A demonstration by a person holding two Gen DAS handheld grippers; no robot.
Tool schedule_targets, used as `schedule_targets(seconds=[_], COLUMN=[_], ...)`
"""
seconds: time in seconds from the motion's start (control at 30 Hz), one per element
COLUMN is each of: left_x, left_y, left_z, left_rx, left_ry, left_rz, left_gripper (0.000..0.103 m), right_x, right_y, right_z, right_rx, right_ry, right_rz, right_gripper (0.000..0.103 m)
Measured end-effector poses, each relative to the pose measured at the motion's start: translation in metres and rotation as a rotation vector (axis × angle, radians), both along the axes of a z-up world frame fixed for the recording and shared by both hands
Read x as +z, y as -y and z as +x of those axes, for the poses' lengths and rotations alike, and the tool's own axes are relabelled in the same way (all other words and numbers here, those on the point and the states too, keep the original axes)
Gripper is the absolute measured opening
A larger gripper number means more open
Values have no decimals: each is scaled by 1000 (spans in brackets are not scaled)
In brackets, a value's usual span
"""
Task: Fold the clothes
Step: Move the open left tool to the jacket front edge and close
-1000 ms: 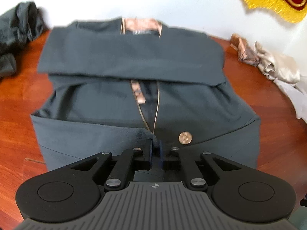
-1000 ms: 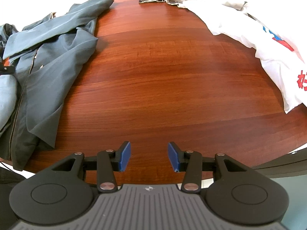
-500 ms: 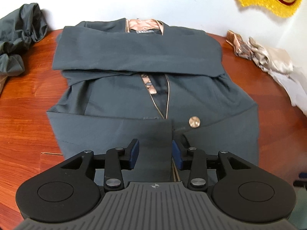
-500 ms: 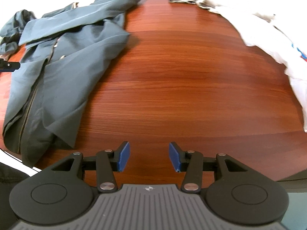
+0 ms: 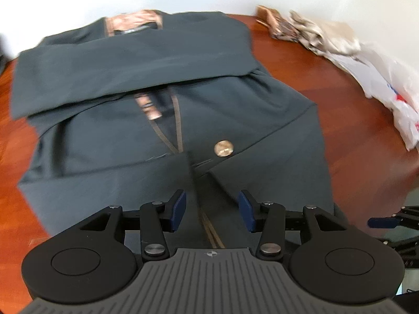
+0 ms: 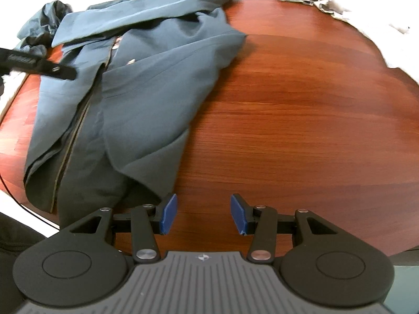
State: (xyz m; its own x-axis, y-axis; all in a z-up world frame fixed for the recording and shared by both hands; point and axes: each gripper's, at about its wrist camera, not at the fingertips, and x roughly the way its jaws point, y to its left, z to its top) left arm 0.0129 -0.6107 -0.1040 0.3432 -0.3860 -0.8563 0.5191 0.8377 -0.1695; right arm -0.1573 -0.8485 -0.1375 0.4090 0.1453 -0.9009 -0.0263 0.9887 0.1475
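Left gripper opening over jacket, pads clear of cloth. Right gripper parted, empty, above table.

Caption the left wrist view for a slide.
Left tool opening above the hem of a dark jacket laid on a wooden table.

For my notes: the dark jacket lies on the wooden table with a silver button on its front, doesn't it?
Not quite: the button is copper-gold, not silver, as the left wrist view shows. The dark jacket does lie on the wooden table.
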Motion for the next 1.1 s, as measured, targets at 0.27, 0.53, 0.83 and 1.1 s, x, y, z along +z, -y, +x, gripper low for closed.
schedule_targets(seconds=[0.27,0.53,0.83,1.1], left_x=[-16,-38,-47,-50], left_y=[27,34,33,32], left_z=[12,-8,-10,-7], left_rx=[-150,-190,-109,-68], left_ry=[-65,-155,-200,-201], left_rz=[1,-31,-53,-75], left_gripper=[49,30,28,36], right_x=[-4,-5,-7,-7], right_y=[-19,-23,-21,-19], right_z=[0,-6,-8,-9], right_rx=[-49,-98,-108,-93], right_ry=[26,34,30,27], right_rz=[-18,-28,-38,-39], right_gripper=[52,52,52,52])
